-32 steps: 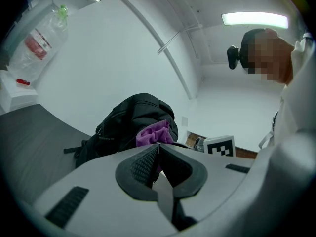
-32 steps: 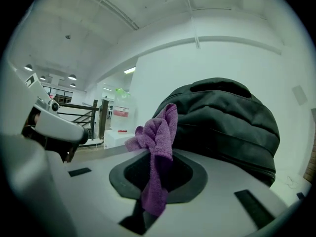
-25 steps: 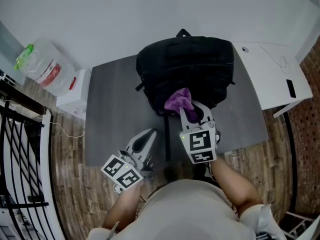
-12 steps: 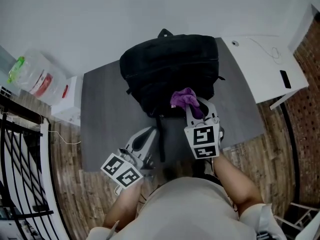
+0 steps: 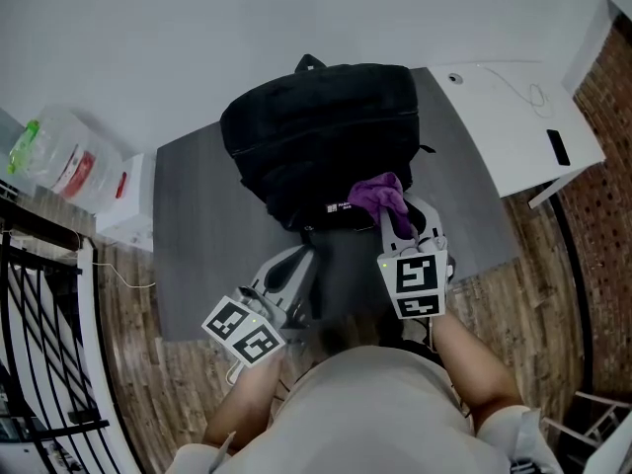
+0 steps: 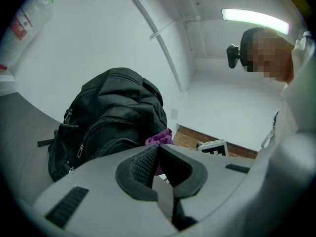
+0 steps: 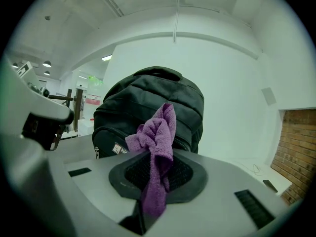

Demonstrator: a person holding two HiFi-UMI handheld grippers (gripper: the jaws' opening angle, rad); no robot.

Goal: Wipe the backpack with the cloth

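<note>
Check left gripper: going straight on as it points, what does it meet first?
Probably the backpack, low on its front, just ahead of the shut left gripper. The purple cloth in the right gripper sits close beside that line; depth is unclear.

Bright, even light; fisheye edges

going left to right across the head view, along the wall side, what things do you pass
clear plastic jug → white box → black backpack → white desk
</note>
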